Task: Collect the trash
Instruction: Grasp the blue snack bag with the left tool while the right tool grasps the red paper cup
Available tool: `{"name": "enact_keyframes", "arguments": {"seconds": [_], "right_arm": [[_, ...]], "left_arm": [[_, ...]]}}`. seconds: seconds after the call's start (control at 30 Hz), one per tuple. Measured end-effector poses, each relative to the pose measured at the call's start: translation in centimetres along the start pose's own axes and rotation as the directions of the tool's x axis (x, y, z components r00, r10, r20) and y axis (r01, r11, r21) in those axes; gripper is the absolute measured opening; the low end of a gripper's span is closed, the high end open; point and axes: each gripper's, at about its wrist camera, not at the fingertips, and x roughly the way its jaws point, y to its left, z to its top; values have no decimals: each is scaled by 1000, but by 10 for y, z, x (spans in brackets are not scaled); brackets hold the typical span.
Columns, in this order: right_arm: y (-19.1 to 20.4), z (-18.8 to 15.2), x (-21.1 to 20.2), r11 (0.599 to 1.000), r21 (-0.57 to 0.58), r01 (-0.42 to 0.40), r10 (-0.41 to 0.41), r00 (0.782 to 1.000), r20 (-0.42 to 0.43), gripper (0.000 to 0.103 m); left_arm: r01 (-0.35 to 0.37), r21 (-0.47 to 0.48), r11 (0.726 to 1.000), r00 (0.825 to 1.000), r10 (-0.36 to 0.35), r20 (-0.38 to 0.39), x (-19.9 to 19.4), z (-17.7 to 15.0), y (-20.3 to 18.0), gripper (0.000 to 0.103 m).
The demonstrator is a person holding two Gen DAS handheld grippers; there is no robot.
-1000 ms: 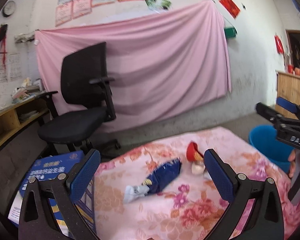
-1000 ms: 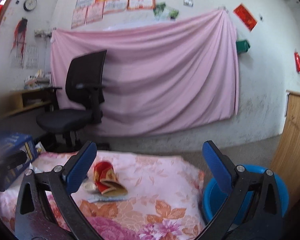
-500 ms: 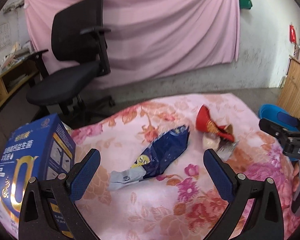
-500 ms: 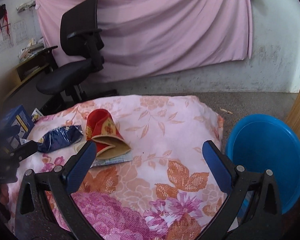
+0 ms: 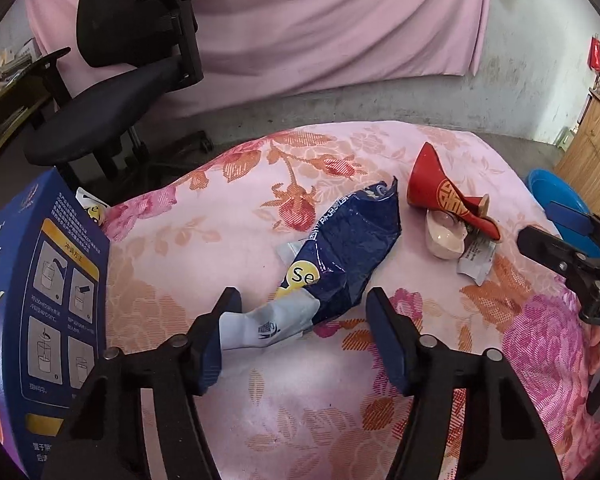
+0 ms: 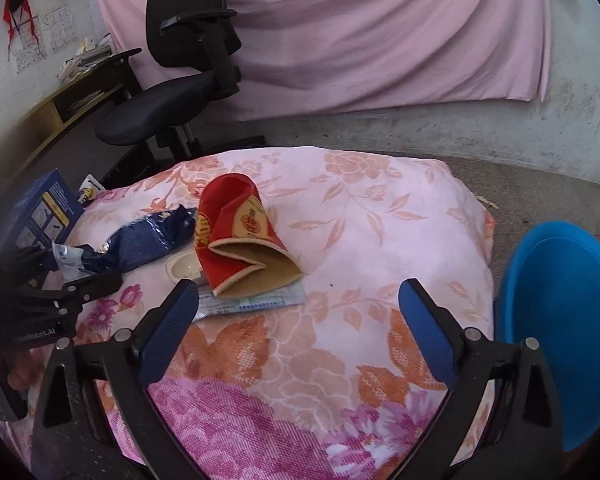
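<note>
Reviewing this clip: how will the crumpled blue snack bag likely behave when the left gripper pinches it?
The blue snack bag lies flat and creased, so it is probably empty, light and floppy. Its glossy film may slip between the open left gripper's pads. Pinched at its pale end, the rest would likely dangle.

A tabletop point(image 5: 284, 432) draped in pink floral cloth carries the litter. A crumpled blue wrapper point(image 5: 348, 248) lies just ahead of the left fingers point(image 5: 212, 344), its pale end between them. Ahead of the right fingers point(image 6: 168, 332) a red paper cup point(image 6: 236, 236) lies on its side over a flat sachet point(image 6: 256, 304), a small white cup point(image 6: 182, 268) beside it
</note>
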Motion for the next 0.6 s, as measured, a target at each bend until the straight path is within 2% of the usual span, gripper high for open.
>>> {"name": "enact_keyframes", "arguments": {"seconds": [0.03,0.17,0.2,0.43,0.6], "right_arm": [[1,2,1,1000,1,-15,15,1000,2,103],[11,9,7,998,-27,-49,50,999,12,103],[15,12,10,997,-45,-57,58,998,9,103],[38,20,27,988,-149,-45,41,999,-26,103],[36,18,35,988,-152,-30,20,997,-69,85]], "left_arm": [[4,4,1000,1000,-4,2,-1,0,0,50],[6,12,1000,1000,-6,6,-3,-1,-1,25],[10,9,1000,1000,-10,5,-3,-1,0,22],[37,2,999,999,-37,10,-4,-2,2,20],[46,5,999,999,-46,24,-8,-3,1,18]]}}
